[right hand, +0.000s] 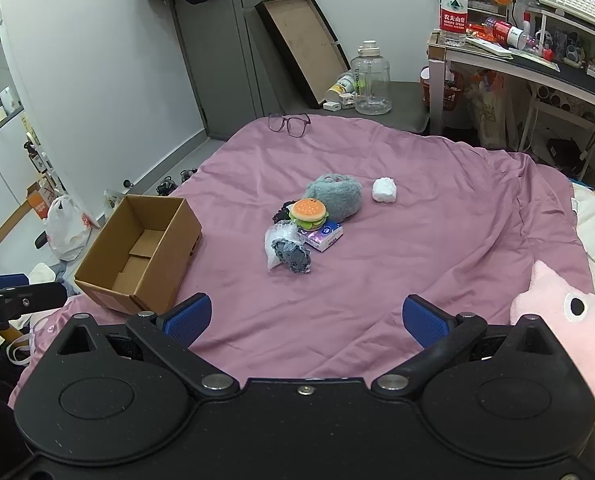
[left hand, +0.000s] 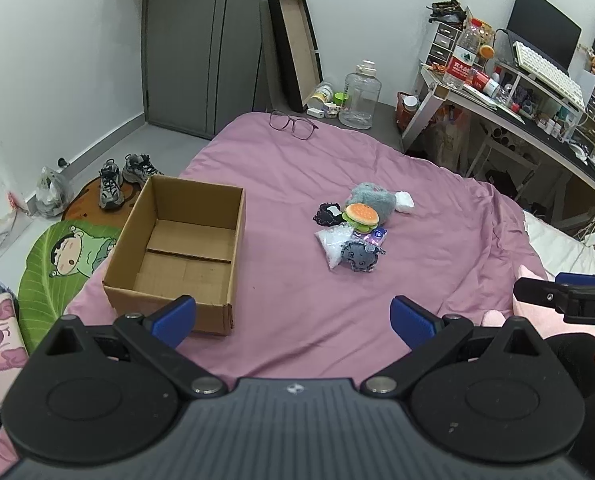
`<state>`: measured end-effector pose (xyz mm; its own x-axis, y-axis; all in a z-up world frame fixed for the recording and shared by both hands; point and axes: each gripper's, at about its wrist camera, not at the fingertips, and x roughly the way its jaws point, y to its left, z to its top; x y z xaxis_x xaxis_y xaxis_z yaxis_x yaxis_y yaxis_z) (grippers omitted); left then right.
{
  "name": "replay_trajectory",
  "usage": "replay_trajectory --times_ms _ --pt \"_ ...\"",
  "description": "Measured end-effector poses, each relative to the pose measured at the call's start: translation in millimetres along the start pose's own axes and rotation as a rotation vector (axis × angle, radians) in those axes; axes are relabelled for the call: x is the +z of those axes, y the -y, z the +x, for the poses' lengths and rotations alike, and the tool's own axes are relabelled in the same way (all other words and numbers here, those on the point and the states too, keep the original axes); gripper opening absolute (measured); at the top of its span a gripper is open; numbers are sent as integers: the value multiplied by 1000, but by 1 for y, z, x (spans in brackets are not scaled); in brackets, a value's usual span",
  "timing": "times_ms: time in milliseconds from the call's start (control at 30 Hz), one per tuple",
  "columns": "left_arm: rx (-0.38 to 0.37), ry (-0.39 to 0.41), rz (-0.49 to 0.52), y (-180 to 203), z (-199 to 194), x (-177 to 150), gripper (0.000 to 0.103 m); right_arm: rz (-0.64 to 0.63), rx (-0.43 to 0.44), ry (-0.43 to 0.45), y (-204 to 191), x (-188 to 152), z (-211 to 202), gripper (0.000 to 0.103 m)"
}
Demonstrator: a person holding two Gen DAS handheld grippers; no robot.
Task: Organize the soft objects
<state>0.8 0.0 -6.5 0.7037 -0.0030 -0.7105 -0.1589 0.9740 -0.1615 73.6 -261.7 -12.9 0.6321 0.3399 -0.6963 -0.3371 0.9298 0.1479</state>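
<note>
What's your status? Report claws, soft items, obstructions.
Left claw open, empty. Right claw open, empty. Soft pile untouched on bed, cardboard box empty beside it. Path clear.

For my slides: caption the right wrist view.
Open right gripper faces soft toys beside an empty cardboard box on a pink bedspread.

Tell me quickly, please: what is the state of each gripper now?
Left gripper: open, holding nothing, above the pink bedcover.
Right gripper: open, holding nothing.
</note>
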Motion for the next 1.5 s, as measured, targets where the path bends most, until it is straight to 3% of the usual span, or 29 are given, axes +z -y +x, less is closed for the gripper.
replay_trajectory --times_ms 1500 --pt "1 2 8 4 -1 1 102 10 2 0 2 -1 -1 103"
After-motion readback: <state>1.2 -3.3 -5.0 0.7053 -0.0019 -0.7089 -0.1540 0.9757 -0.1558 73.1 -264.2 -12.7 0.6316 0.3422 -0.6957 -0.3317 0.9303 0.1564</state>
